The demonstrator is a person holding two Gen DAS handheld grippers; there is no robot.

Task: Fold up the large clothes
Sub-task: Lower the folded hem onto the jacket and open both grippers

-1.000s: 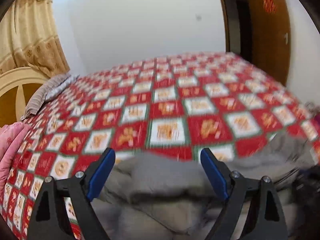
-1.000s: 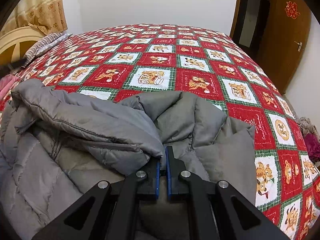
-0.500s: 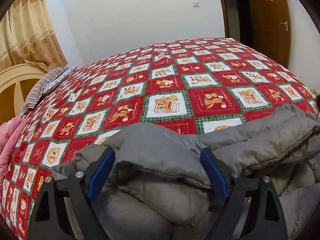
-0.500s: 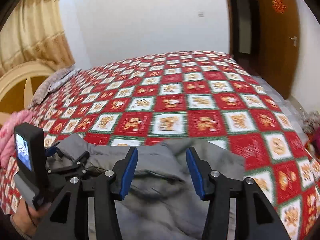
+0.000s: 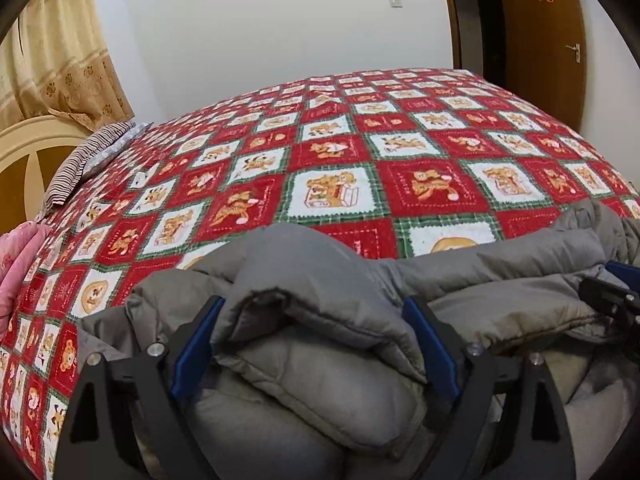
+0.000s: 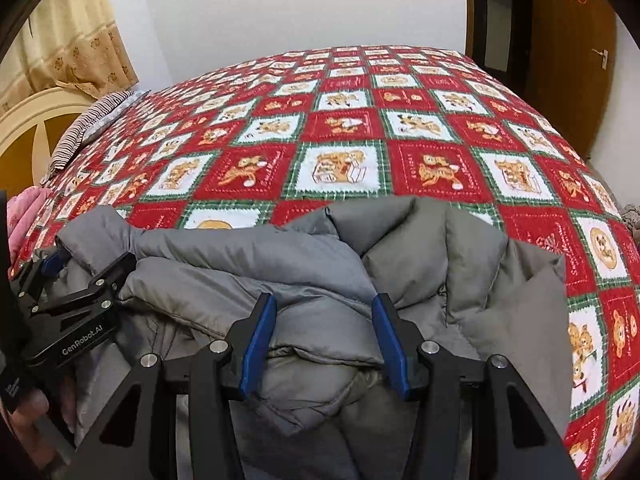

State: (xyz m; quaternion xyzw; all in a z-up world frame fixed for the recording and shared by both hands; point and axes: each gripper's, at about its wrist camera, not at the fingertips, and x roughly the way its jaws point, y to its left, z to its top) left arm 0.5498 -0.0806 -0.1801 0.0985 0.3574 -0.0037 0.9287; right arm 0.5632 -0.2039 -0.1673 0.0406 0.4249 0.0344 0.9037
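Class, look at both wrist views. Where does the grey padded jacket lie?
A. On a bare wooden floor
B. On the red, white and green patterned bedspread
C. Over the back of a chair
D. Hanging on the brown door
B: the grey padded jacket is bunched up on the patterned bedspread, whose squares show just beyond it in both views; the brown door stands far behind, bare of clothes.

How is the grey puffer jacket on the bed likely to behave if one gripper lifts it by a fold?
The grey puffer jacket would probably sag and drape, since it lies in soft, slumped folds on the bedspread. It looks light for its bulk, given the puffy quilted panels. Its smooth shell may slip from the right gripper, whose pads stand apart around a thick fold.
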